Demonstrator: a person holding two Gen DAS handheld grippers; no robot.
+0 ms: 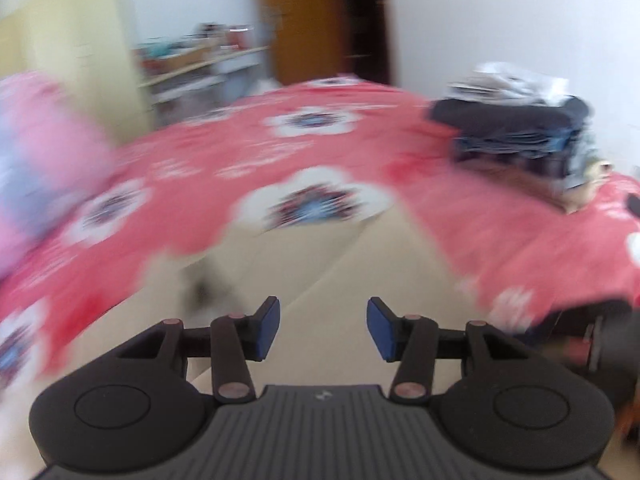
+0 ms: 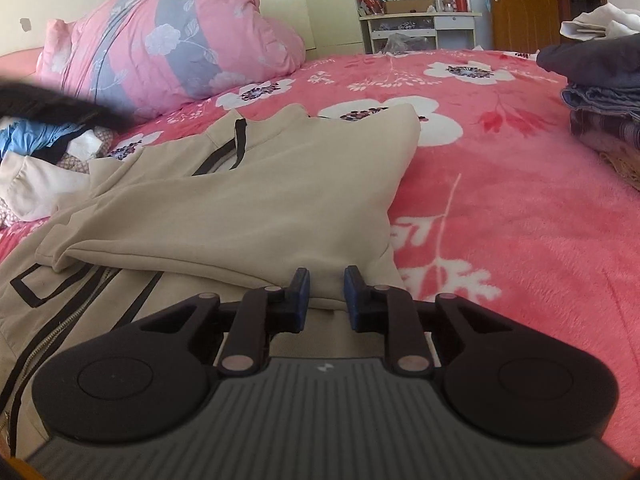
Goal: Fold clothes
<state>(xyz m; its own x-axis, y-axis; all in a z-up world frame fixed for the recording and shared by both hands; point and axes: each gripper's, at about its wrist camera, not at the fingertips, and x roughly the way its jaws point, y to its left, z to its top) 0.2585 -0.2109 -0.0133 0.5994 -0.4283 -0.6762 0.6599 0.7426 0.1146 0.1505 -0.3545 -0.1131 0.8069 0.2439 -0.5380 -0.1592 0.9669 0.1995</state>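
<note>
The left gripper [image 1: 323, 327] hangs released, its blue pads [image 1: 269, 330] spread wide with nothing between them, above the beige jacket [image 1: 340, 272] that lies just ahead of and beneath it on the bed [image 1: 500, 216]. This view is badly smeared by motion blur, so fine detail of the cloth cannot be made out. Far ahead to its right sits a stack of folded clothes [image 1: 516, 136]; far to its left is a pink bundle.

The right gripper [image 2: 327, 295] is also released, its fingers parted by a narrow gap, with the edge of the jacket [image 2: 256, 208] directly in front of the fingertips. Whether the pads touch the fabric cannot be told. The jacket spreads ahead and to the left of this gripper, one sleeve folded across the body, a black-trimmed zipper [image 2: 52, 344] running down at the near left. Beyond it to the left rests a pink floral quilt [image 2: 176, 40], and far right stands the folded stack [image 2: 604, 92].
</note>
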